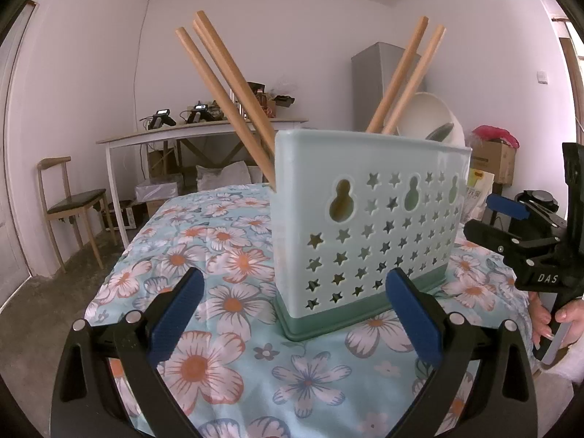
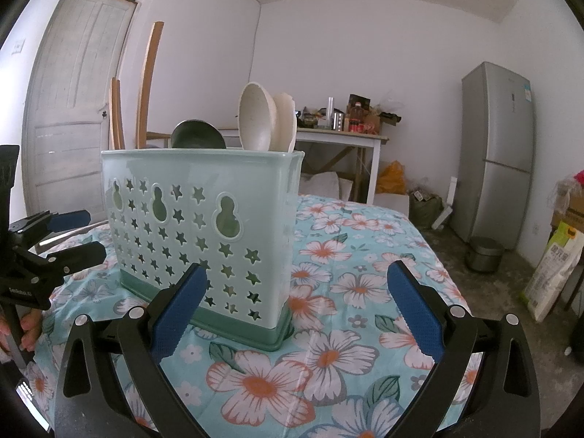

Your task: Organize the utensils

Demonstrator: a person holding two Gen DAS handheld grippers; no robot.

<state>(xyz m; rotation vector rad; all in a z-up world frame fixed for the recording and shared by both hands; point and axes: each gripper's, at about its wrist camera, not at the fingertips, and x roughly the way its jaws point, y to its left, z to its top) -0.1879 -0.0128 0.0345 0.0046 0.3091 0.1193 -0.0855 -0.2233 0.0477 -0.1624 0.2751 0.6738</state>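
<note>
2 hand-held grippers frame the pale mint-green plastic utensil caddy with star-shaped cut-outs [image 1: 368, 219], which stands upright mid-frame on the flowered turquoise tablecloth [image 1: 226, 292]. Left gripper [image 1: 295, 314], lower centre of its own view: blue pads spread wide, nothing between them. Right gripper [image 2: 295, 310], lower centre of its view: likewise spread and empty.

Contents: 5 long wooden chopsticks [image 1: 233, 98] lean out at the upper left and upper centre of the left view; 2 white plastic spoons [image 2: 268, 120] and 1 dark metal ladle bowl [image 2: 199, 135] show above the rim in the right view.

Handling, judged: caddy thin-walled, light, likely to slide or tip on cloth; brace at the darker green base. Chopsticks stiff, smooth, prone to roll; pinch mid-shaft. Spoons light and slick; take by the neck, not the bowl.
</note>
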